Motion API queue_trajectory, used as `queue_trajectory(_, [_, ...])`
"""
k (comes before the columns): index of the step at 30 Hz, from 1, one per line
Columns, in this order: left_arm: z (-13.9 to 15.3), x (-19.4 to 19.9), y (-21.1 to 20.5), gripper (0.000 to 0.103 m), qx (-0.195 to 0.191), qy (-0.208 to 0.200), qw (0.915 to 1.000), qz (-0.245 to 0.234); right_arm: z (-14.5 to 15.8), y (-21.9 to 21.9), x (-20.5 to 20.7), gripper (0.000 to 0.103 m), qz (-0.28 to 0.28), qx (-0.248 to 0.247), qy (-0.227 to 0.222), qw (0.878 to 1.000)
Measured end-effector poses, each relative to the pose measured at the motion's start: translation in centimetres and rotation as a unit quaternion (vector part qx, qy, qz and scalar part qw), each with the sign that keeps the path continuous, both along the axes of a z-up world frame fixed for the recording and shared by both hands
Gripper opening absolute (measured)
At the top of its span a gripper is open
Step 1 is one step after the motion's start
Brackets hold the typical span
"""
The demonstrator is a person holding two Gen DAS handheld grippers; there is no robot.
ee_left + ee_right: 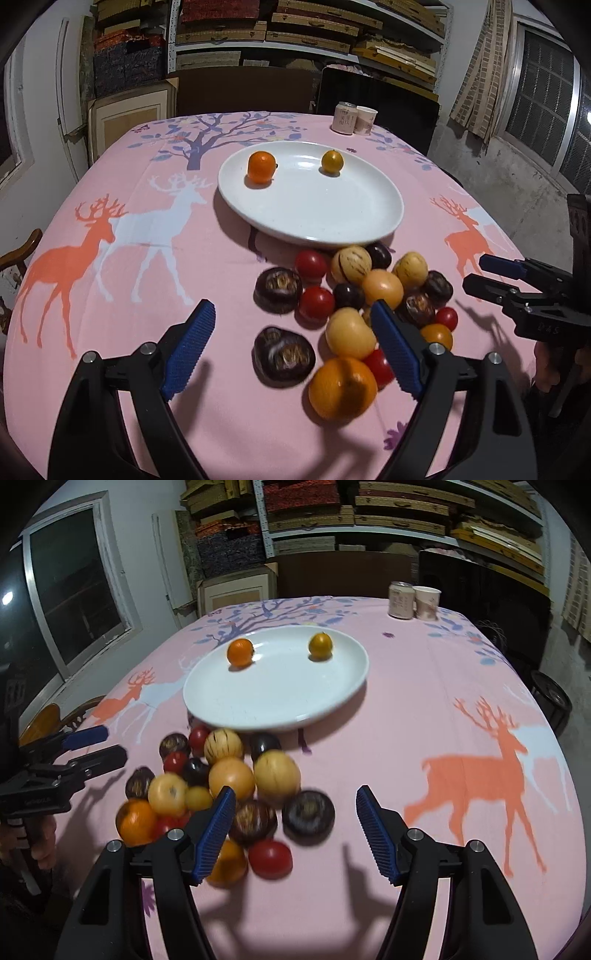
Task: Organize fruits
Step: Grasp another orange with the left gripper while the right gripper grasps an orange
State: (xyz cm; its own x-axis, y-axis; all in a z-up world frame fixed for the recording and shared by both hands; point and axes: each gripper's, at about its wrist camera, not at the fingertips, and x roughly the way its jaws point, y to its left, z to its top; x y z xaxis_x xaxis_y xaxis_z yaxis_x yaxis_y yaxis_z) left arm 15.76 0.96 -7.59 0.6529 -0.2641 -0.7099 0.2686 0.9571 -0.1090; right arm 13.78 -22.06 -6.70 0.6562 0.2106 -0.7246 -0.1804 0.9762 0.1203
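- Left wrist view: left gripper (pixel 291 325) hangs wide open and empty over the near fruit pile (pixel 354 306); white plate (pixel 332 229) beyond holds two.
- Right gripper (pixel 295 805) gapes empty too.
- Next, likely: close on one fruit.

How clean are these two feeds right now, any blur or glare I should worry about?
Left wrist view: near fruit pile is smeared, white plate stays fairly crisp with soft glare; room edges bow from the fisheye. Right wrist view: front fruits blurred, hard shadows of the right gripper on the pink tablecloth.
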Motion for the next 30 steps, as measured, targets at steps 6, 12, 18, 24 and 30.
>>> queue_trajectory(6, [-1.7,-4.8,-1.5,0.084,0.035,0.001,0.9992,-0.018,-1.8,0.2,-3.1,0.068,-0.02,0.009,0.006,1.0])
queue_trajectory(12, [-2.7,-5.5,-2.6,0.084,0.039,0.01,0.999,-0.019,-1.9,-0.1,-4.3,0.068,-0.03,0.007,0.009,0.999])
queue_trajectory(18, [-4.4,-3.8,-3.3,0.083,0.033,0.035,0.9988,-0.004,-1.8,-0.5,-5.0,0.068,-0.036,0.005,0.002,0.999])
queue_trajectory(24, [-5.1,-4.1,-4.3,0.045,0.053,0.017,0.9982,-0.021,-2.5,-0.1,-4.8,0.068,-0.024,0.0,0.013,1.0])
queue_trajectory(30, [-3.8,-4.7,-2.5,0.045,0.019,0.0,0.9998,-0.008,-3.0,3.2,-5.0,0.066,0.052,0.006,0.026,0.998])
